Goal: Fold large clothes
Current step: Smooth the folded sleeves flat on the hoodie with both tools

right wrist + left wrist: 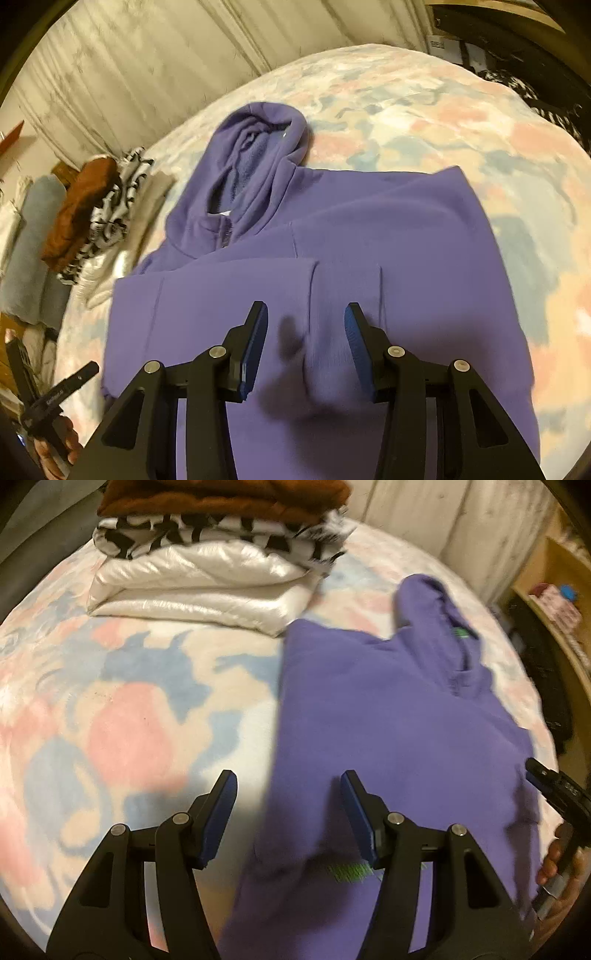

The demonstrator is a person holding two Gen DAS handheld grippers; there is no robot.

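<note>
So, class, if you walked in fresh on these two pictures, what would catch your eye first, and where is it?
First the purple hoodie, laid flat on the pastel bedspread with its hood toward the curtain. Next the stack of folded clothes at the far end of the bed, brown on top. Both the left gripper and the right gripper hover open over the hoodie.

A home bedroom: a bed under a pastel blanket (147, 716) bearing stacked folded bedding (207, 572).

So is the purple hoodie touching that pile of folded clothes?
Apart. The left wrist view shows bedspread between the purple hoodie and the pile.
</note>
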